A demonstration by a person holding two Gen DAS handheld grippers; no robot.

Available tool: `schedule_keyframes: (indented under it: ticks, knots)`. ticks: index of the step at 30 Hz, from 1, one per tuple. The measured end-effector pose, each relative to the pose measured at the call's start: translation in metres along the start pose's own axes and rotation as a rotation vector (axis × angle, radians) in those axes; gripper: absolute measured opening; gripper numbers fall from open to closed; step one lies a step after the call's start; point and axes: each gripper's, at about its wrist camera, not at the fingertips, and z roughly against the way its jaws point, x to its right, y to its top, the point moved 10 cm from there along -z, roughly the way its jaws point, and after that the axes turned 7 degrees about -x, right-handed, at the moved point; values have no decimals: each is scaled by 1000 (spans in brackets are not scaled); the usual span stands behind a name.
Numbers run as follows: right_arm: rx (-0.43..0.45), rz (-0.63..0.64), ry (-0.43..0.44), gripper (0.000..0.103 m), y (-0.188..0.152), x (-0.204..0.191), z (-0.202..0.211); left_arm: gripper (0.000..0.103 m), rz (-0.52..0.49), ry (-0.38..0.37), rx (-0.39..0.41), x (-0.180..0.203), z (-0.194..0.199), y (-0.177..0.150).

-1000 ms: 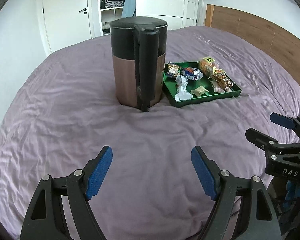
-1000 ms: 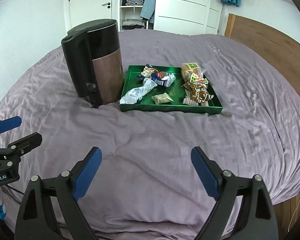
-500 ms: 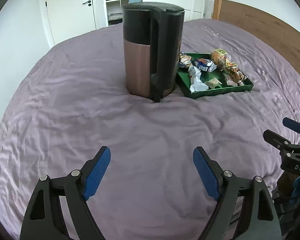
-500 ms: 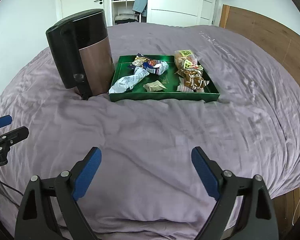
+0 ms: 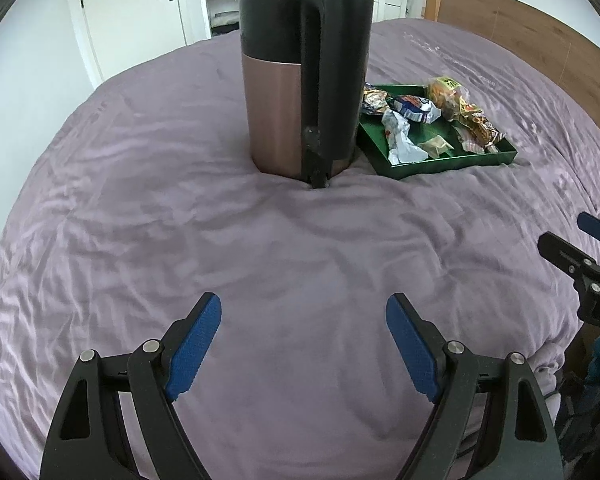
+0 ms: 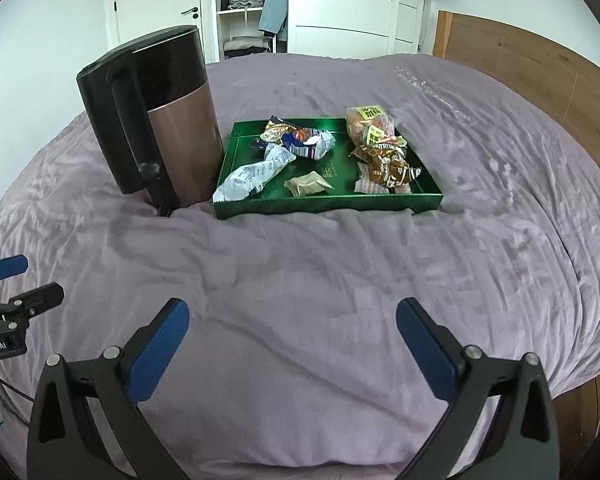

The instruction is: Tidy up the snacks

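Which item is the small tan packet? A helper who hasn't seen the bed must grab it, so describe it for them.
On the purple bed, find the green tray beside the tall copper-and-black kettle. The small tan packet lies alone near the tray's front wall, between the long white wrapper and the brown snack bags. It is the smallest and plainest.

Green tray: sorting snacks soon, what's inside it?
The green tray holds crumpled wrappers, a small tan packet and brown snack bags. Anything beneath them is hidden.

Left gripper (image 5: 303, 322) was angled downward, jaws spread wide, nothing between them. Right gripper (image 6: 293, 326) was likewise tilted down, jaws wide apart, empty, beside the left.
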Motion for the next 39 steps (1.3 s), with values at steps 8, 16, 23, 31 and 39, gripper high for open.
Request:
schedule_keyframes:
  ticks: [8, 16, 23, 31, 39]
  knots:
    - [2, -19, 14, 103, 6, 1, -11, 80, -26, 1, -9, 5, -6, 3]
    - [-16, -66, 11, 103, 5, 13, -26, 80, -37, -4, -15, 9, -19, 14]
    - [-37, -78, -2, 103, 3, 24, -36, 80, -39, -22, -17, 14, -28, 20]
    - [-55, -84, -22, 103, 0, 37, -46, 80, -35, -30, -16, 15, -37, 27]
    - [-86, -79, -92, 103, -9, 75, -54, 80, -30, -20, -38, 2, -48, 26]
